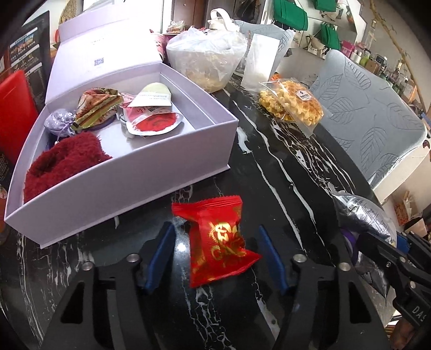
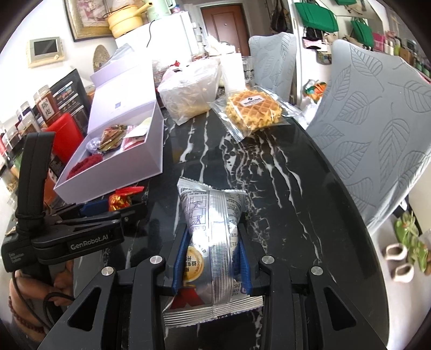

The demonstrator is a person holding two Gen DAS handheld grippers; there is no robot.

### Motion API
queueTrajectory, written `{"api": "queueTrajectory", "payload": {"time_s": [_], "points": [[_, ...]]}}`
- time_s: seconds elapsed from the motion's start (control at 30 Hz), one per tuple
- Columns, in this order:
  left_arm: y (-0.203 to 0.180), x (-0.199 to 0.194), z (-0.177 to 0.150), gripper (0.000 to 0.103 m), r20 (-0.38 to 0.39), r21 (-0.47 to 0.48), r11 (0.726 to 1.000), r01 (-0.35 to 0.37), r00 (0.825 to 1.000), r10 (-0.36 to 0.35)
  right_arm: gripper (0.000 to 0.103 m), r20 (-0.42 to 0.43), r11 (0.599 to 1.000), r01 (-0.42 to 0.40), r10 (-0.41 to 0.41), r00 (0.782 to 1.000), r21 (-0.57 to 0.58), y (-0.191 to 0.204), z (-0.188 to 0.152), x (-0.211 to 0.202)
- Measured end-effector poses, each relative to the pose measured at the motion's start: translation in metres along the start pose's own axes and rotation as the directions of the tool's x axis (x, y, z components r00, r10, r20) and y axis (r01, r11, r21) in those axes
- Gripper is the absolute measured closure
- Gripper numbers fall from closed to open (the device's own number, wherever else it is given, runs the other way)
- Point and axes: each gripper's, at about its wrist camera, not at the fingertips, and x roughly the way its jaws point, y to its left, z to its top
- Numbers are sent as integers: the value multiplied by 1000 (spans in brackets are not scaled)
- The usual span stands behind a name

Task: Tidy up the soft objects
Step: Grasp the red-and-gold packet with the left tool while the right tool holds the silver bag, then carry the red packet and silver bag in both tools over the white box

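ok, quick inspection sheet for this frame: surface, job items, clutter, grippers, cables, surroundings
Surface: black marble table.
Job items: open white box holds red sock, pouches; red packet and silver packet outside it.
Clutter: waffle pack, plastic bag.
Grippers: left gripper open around red packet; right gripper shut on silver packet.
Cables: black cord at left hand.
Surroundings: grey chairs, green bags.

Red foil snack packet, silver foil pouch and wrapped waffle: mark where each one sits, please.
Red foil snack packet (image 1: 215, 242), left wrist view, on its gold print.
Silver foil pouch (image 2: 212, 228), right wrist view, on its centre seam between the right gripper's pads.
Clear-wrapped round waffle (image 2: 253, 109), right wrist view, on the label.
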Motion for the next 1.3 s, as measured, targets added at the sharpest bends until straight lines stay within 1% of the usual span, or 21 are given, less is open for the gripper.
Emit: {"api": "queueTrajectory", "payload": {"time_s": [0.03,0.07,0.1,0.13,0.2,0.33,0.67,1.03,1.3], "points": [[-1,-1,-1,58,7,4,1000,-4,1000,4,70,-1,1000,-1,1,1000,2,-1,0,0],[-1,-2,-2,59,14,-3,1000,-15,1000,15,70,-2,1000,-1,1,1000,5,-1,0,1],[0,-3,-3,67,22,-12,1000,-14,1000,14,70,-3,1000,-2,2,1000,8,-2,0,0],[0,-4,-4,68,26,-7,1000,-8,1000,8,70,-2,1000,-2,2,1000,9,-2,0,0],[-1,-5,-6,68,25,7,1000,-2,1000,1,70,0,1000,2,-2,1000,10,-2,-1,-1],[-1,-9,-8,69,19,2,1000,24,1000,-24,70,6,1000,5,-5,1000,9,-2,-2,-4],[4,-36,-20,69,55,6,1000,21,998,-21,70,14,1000,-6,6,1000,-12,11,-9,-12],[27,-79,-37,69,119,-28,1000,-13,993,17,70,35,995,-57,60,998,-83,52,-18,-25],[52,-106,-54,69,151,-74,996,-45,987,56,70,19,981,-122,126,992,-151,88,-26,-24]]}}
